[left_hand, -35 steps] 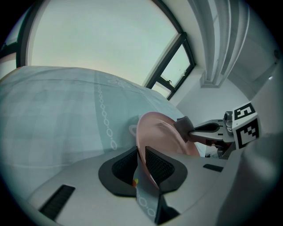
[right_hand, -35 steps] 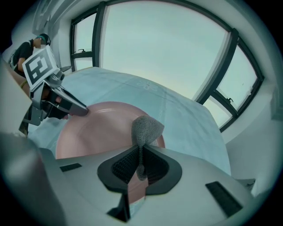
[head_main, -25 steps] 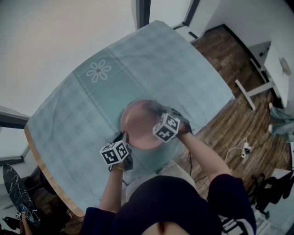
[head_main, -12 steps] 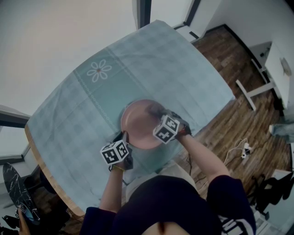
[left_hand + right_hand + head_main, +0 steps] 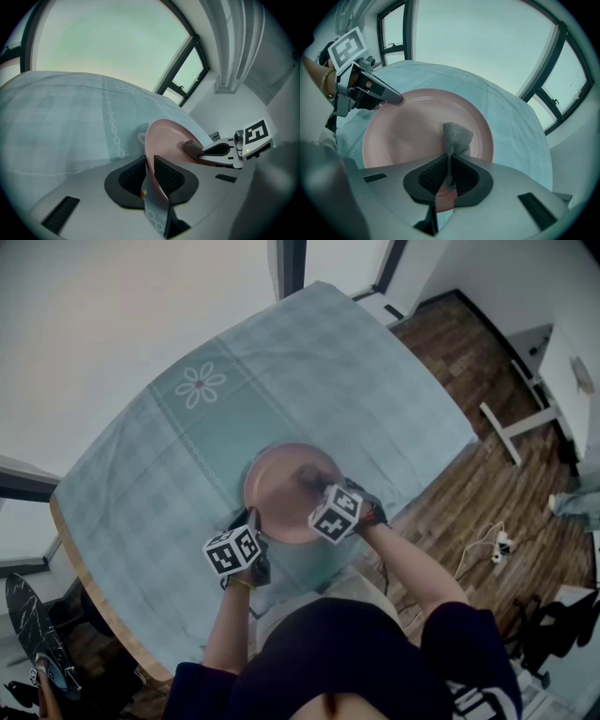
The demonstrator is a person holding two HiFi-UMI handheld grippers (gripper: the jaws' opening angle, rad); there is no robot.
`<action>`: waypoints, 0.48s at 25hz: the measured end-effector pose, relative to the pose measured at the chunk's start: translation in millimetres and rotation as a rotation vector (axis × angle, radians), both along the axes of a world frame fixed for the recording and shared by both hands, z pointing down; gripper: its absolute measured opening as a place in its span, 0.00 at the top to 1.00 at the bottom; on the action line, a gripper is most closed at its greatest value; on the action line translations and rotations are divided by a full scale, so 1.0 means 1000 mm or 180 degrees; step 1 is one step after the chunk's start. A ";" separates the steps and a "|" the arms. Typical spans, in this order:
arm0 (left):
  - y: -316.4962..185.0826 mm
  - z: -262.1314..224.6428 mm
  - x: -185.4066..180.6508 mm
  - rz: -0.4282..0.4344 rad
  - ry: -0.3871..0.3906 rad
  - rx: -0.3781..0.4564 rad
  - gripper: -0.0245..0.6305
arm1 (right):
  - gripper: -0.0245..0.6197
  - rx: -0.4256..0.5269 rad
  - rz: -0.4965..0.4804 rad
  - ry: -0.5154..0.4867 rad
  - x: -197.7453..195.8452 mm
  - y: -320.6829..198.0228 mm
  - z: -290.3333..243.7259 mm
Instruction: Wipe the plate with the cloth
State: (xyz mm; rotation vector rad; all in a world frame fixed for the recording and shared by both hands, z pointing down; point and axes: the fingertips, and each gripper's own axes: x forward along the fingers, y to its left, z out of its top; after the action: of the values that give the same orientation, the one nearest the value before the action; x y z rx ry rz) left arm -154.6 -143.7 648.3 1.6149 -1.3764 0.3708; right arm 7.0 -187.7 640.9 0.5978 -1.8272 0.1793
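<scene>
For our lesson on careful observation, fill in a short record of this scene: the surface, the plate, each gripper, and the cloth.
surface: teal checked tablecloth
plate: pink, round, lying on the tablecloth
left gripper: jaws closed on the plate's rim
right gripper: jaws closed on the cloth, pointing down at the plate
cloth: grey, knitted, its free end on the plate's inner face

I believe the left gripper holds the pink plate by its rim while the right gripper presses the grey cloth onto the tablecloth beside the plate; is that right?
Not quite: the right gripper presses the grey cloth onto the pink plate itself, not the tablecloth beside it, as the right gripper view shows. The left gripper does hold the plate by its rim.
</scene>
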 end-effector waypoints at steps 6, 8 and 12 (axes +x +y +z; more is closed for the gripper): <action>-0.001 -0.002 0.002 0.0002 0.0013 0.0024 0.86 | 0.91 -0.0097 -0.0094 -0.0025 -0.006 0.016 0.001; -0.003 -0.004 0.003 0.0011 0.0029 0.0059 0.86 | 0.91 -0.0118 -0.0112 -0.0011 -0.007 0.020 0.000; -0.003 -0.004 0.003 0.0010 0.0031 0.0059 0.86 | 0.91 -0.0185 -0.0163 -0.0031 -0.009 0.032 0.000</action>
State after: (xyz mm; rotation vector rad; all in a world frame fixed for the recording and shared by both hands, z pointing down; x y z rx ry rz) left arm -152.0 -146.2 644.1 1.6322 -1.3739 0.3523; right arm -2.2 -156.1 641.0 0.5099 -1.8385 0.2005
